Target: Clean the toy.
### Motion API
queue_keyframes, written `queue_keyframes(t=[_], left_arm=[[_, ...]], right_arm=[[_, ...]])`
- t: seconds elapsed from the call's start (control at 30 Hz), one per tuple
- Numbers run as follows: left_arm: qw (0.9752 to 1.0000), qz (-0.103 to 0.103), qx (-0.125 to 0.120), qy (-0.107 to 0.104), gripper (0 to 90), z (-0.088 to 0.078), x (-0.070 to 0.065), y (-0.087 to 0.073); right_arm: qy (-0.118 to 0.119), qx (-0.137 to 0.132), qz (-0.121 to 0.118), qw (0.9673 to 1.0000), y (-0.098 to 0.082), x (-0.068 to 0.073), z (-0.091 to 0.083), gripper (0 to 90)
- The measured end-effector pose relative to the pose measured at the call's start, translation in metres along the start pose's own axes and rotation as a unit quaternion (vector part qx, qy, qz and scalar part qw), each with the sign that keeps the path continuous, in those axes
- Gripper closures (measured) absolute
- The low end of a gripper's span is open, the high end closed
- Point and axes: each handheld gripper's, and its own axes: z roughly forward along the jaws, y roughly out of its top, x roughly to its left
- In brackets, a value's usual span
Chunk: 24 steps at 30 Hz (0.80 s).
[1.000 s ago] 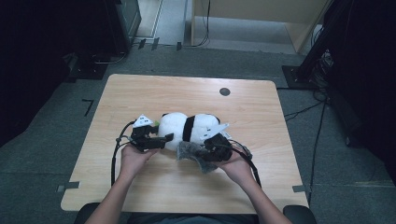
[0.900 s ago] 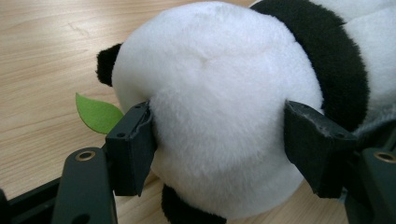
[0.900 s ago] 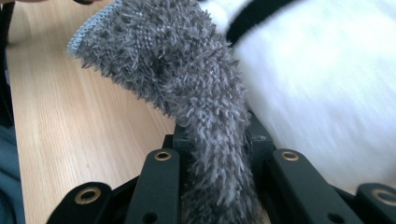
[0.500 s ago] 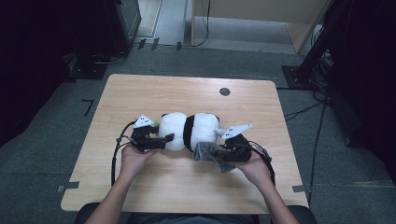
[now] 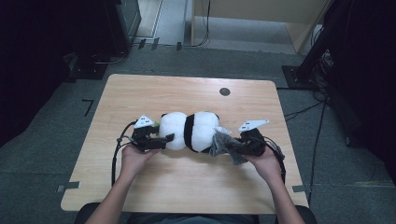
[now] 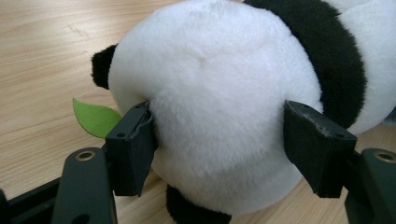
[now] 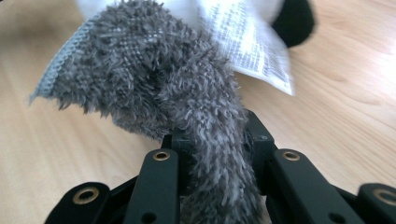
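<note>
Mid-frame on the counter (image 5: 140, 196) lies the plush panda (image 5: 189, 130), its head clamped in the left gripper (image 5: 159, 140), while the right gripper (image 5: 233, 145) is clenched on a grey cloth (image 5: 223, 143) at its rear — likely next: wiping the fur.

The white tag (image 7: 254, 44) sewn to the plush panda (image 7: 294, 16) carries lines of small dark print, too blurred to read
</note>
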Motion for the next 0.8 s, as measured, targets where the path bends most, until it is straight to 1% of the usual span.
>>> queue_keyframes(t=[0.07,0.13,0.17,0.27,0.3,0.37,0.47,0.5,0.63,0.7,0.73,0.8], left_arm=[[1.0000,0.000,0.000,0.000,28.9,0.000,0.000,0.000],[1.0000,0.000,0.000,0.000,28.9,0.000,0.000,0.000],[1.0000,-0.001,-0.001,0.001,28.8,0.000,0.000,0.000],[1.0000,-0.001,-0.001,0.001,28.7,0.000,0.000,0.000],[1.0000,-0.001,-0.001,0.001,28.7,0.000,0.000,0.000],[1.0000,-0.002,-0.001,0.001,28.6,0.000,0.000,0.000],[1.0000,-0.003,-0.002,0.000,28.6,0.000,0.000,0.000],[1.0000,-0.003,-0.002,0.000,28.6,0.000,0.000,0.000],[1.0000,-0.004,-0.003,0.000,28.6,0.000,0.000,0.000],[1.0000,-0.003,-0.003,0.001,28.6,0.000,0.000,0.000],[1.0000,-0.003,-0.003,0.000,28.6,0.000,0.000,0.000],[1.0000,-0.004,-0.003,0.000,28.6,0.001,0.000,0.000]], right_arm=[[-0.010,-0.011,0.005,0.9999,0.000,-0.006,-0.003,72.9],[-0.019,-0.015,0.008,0.9997,0.001,-0.012,-0.005,73.0],[-0.019,-0.021,0.017,0.9995,0.002,-0.016,-0.006,73.0],[-0.025,-0.032,0.032,0.9987,0.001,-0.026,-0.006,73.1],[-0.031,-0.031,0.039,0.9983,0.001,-0.030,-0.006,73.1],[-0.039,-0.031,0.040,0.9980,0.000,-0.037,-0.006,73.1],[-0.052,-0.033,0.051,0.9968,0.000,-0.048,-0.006,73.1],[-0.053,-0.034,0.054,0.9965,0.000,-0.051,-0.006,73.1],[-0.068,-0.037,0.069,0.9946,-0.001,-0.065,-0.004,73.1],[-0.078,-0.042,0.071,0.9935,-0.001,-0.071,-0.004,73.1],[-0.085,-0.046,0.077,0.9924,-0.001,-0.073,-0.004,73.1],[-0.100,-0.061,0.079,0.9901,-0.001,-0.078,-0.004,73.5]])
